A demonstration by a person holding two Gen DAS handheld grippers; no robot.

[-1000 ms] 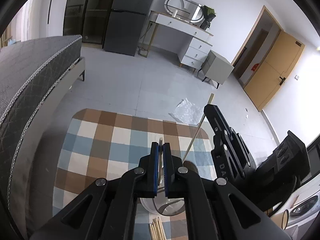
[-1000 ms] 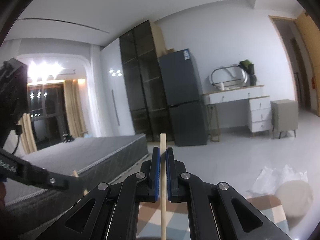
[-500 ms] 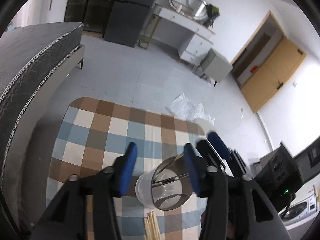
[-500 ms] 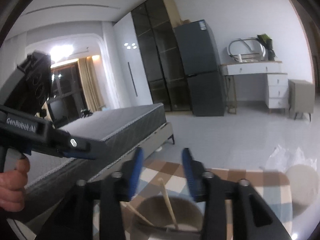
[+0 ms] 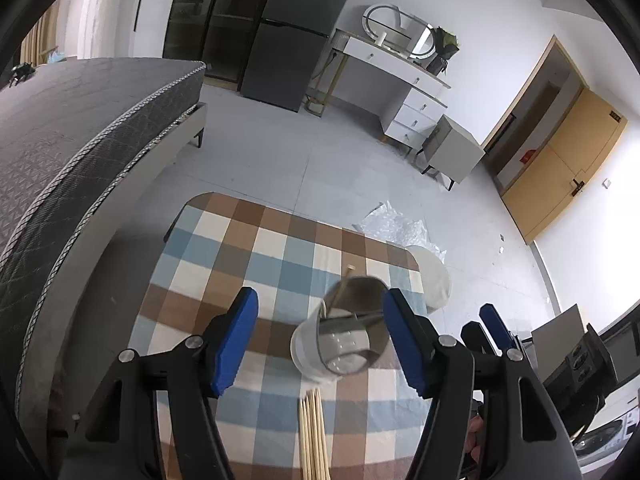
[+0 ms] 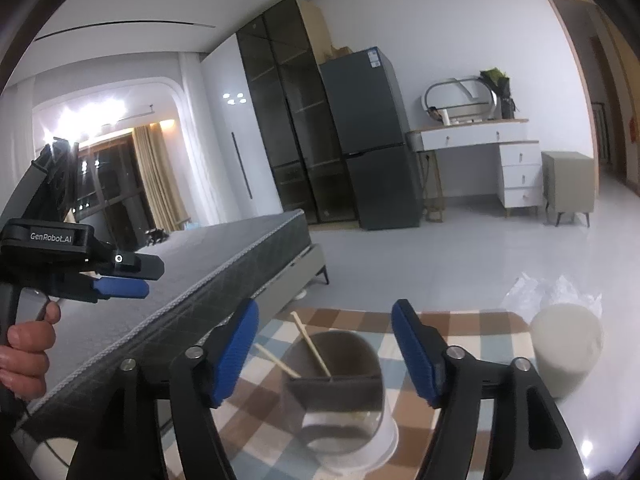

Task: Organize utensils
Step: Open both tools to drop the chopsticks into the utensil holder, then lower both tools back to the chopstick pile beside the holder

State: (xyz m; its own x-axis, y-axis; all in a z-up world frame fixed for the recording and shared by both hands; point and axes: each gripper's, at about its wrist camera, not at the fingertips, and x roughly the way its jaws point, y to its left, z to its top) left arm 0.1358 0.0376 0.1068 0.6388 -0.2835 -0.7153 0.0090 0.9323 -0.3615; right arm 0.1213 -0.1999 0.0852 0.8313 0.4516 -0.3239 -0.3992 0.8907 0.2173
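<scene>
Chopsticks that both grippers held a second ago are out of their jaws.

Left wrist view: the left gripper [image 5: 320,336] has its blue pads spread wide with nothing between them; a second ago they were pinched on a single chopstick. The utensil holder [image 5: 340,340], a dark cylinder with a white base, stands on the checked tablecloth [image 5: 224,248] between the pads and touches neither. A chopstick [image 5: 342,286] leans out of its rim toward 12 o'clock. A bundle of chopsticks [image 5: 314,436] lies flat on the cloth at 6 o'clock from the holder, just beside its base. The right gripper [image 5: 494,326] shows at 3 o'clock; only one blue pad of it is visible here. A white stool [image 5: 434,276] stands off the table's far corner, toward 2 o'clock.

Right wrist view: the right gripper [image 6: 324,350] is likewise wide open and empty, where a second ago it clamped an upright chopstick. The utensil holder [image 6: 334,384] sits between and below its pads. Two chopsticks [image 6: 310,346] rest inside it, leaning toward 10 and 11 o'clock. The left gripper [image 6: 120,288] hangs at 9 o'clock, over the grey bed [image 6: 224,256], with the person's hand [image 6: 24,348] on its grip.
</scene>
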